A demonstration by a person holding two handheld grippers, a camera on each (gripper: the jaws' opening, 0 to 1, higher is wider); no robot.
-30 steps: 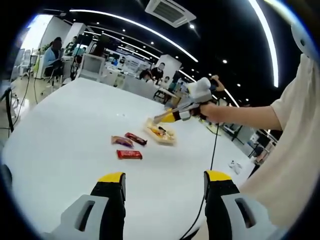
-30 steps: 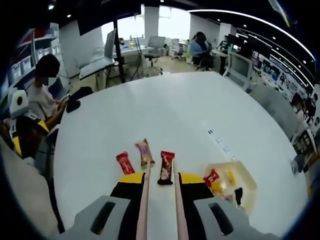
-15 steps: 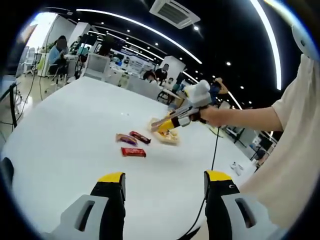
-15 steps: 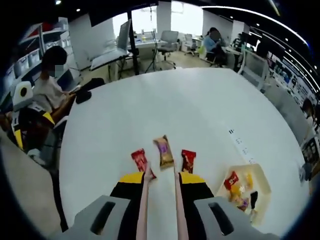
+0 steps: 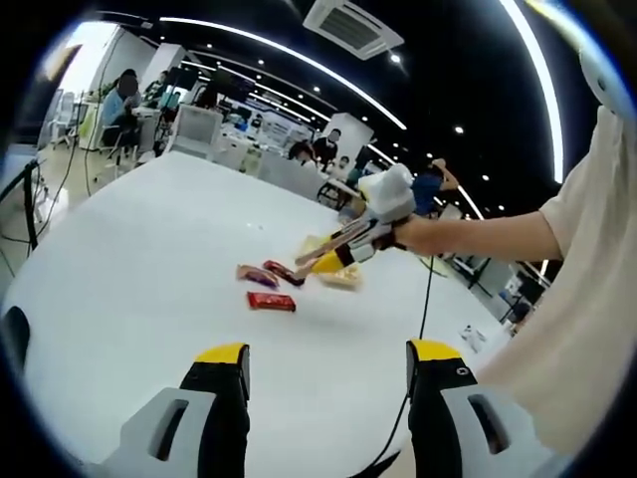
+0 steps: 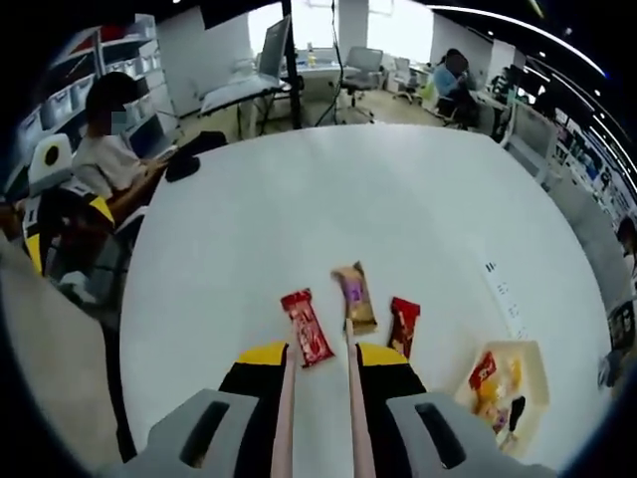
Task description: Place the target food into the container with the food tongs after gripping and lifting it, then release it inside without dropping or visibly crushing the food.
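Right gripper (image 6: 317,349) clamps pale food tongs (image 6: 350,398), tong tips slightly parted, empty, hovering above round white table (image 6: 249,219). Purple-and-tan wrapped snack (image 6: 353,296) lies at 12 o'clock of tips; red wrapped bar (image 6: 307,326) at 11, dark red wrapped bar (image 6: 403,326) at 1. Clear plastic container (image 6: 508,383) at 3 o'clock, already holding snacks. Left gripper (image 5: 323,373) open, idle. Advice: lower tips astride one wrapper, squeeze gently, lift level.

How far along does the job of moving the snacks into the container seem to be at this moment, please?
Done: the container already holds several snacks. In hand: the right gripper holds tongs, their tips empty, over the three wrapped bars. Left: the red bar, the purple-tan bar and the dark red bar lie on the table.
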